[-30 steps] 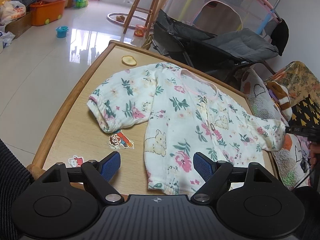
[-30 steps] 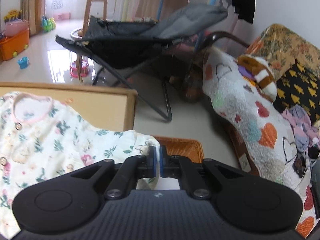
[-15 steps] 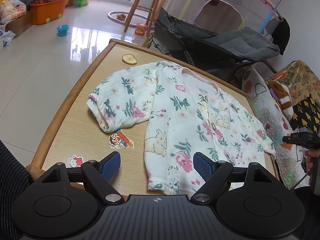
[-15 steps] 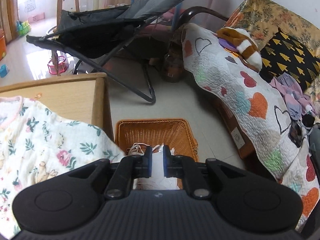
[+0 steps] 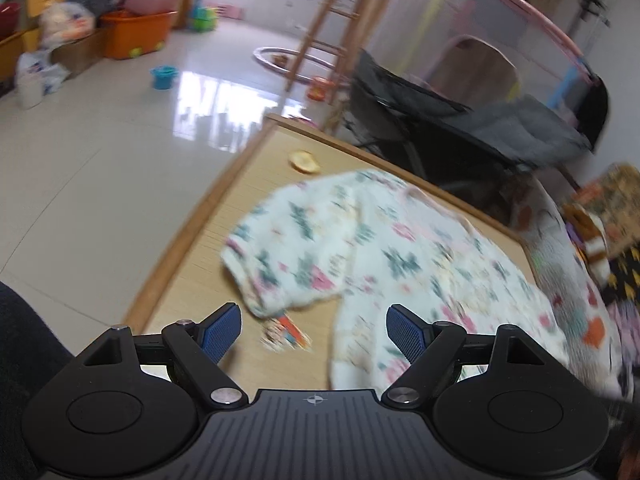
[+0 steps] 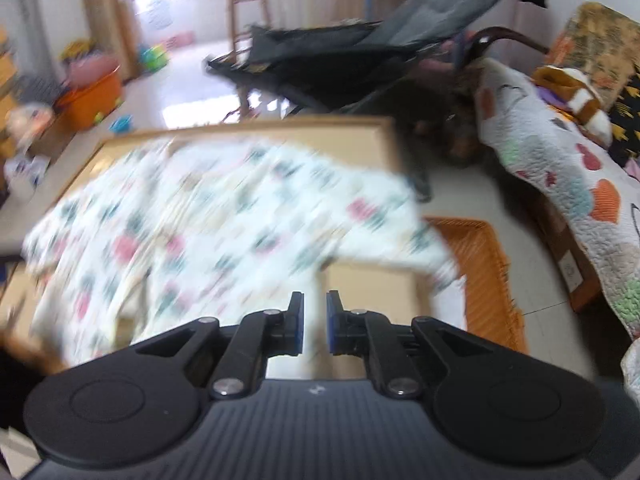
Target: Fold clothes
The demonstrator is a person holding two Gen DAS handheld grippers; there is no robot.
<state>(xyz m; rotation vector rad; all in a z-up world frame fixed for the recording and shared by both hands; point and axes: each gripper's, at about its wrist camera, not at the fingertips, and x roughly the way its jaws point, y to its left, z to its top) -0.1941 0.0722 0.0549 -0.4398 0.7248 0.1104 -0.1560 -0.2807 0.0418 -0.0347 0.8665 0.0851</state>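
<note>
A white floral baby top [image 5: 380,260] lies spread, front up, on the wooden table [image 5: 192,280]. In the left wrist view my left gripper [image 5: 314,330] hovers wide open over the near edge, between the left sleeve and the hem, with nothing between its pads. The right wrist view is blurred. There the top [image 6: 200,220] fills the table [image 6: 372,292] and its right sleeve hangs over the table's right edge. My right gripper [image 6: 315,322] stands above the near right corner, its jaws a narrow gap apart with nothing in them.
An orange woven basket [image 6: 480,264] sits on the floor by the table's right side. A dark stroller [image 5: 460,120] stands behind the table, a quilt-covered sofa [image 6: 560,168] to the right. A cartoon sticker [image 5: 286,334] and a yellow scrap [image 5: 304,160] lie on the tabletop.
My right gripper let go of the right sleeve's cuff, parted slightly and swung back toward the table's near side. The sleeve now rests over the edge. The left gripper shifted a little.
</note>
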